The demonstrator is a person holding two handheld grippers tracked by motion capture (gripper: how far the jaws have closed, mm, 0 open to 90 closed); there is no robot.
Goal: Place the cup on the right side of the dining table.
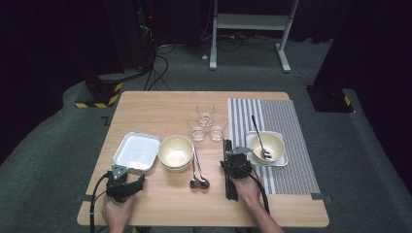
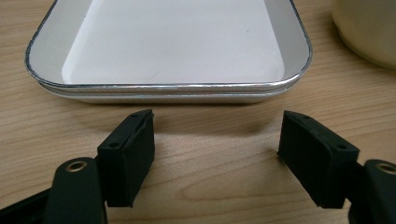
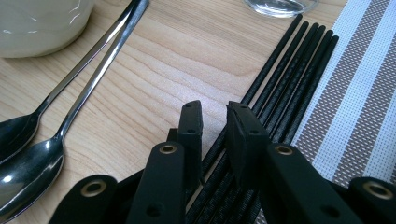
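My left gripper (image 1: 120, 172) (image 2: 217, 121) rests on the wooden table, open wide, with bare wood between its jaws. Just ahead of it lies a white tray with a metal rim (image 1: 137, 151) (image 2: 177, 87). My right gripper (image 1: 233, 158) (image 3: 215, 109) hangs low over a bundle of several black chopsticks (image 1: 225, 148) (image 3: 289, 60) beside the striped placemat (image 1: 286, 160) (image 3: 359, 84). Its jaws stand a narrow gap apart over the sticks, and I see no pad pressing on one.
A cream bowl (image 1: 176, 152) (image 2: 369, 32) (image 3: 37, 23) sits right of the tray, with two spoons (image 1: 197, 172) (image 3: 93, 70) beside it. Three glasses (image 1: 206, 121) stand mid-table. On the placemat a second bowl (image 1: 268, 145) holds a spoon.
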